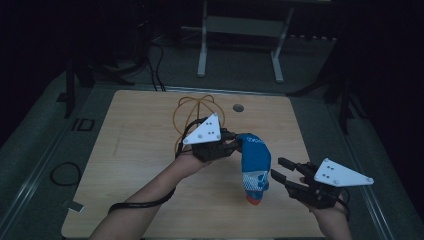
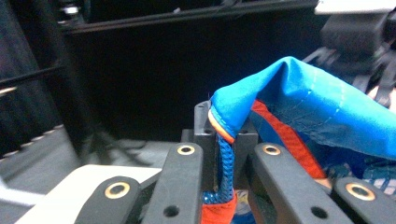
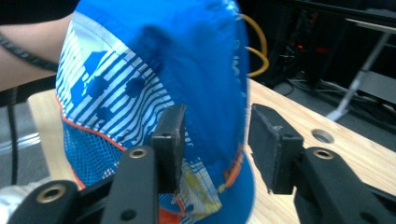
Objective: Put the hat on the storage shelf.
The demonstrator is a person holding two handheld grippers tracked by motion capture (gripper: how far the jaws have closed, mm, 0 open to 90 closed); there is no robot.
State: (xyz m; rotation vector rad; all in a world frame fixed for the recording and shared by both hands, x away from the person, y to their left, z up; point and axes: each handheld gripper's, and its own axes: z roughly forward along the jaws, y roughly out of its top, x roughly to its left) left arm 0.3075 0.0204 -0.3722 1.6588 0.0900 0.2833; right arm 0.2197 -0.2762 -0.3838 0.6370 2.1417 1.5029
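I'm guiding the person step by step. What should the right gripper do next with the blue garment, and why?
Probably ease forward and close on the blue garment's hanging edge: the left gripper is pinching its top, while the right gripper is open with the fabric in front of its jaws.

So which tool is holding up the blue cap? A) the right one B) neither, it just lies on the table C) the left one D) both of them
C: the left tool is pinched shut on the blue cap's edge and lifts it, while the right tool is open beside it.
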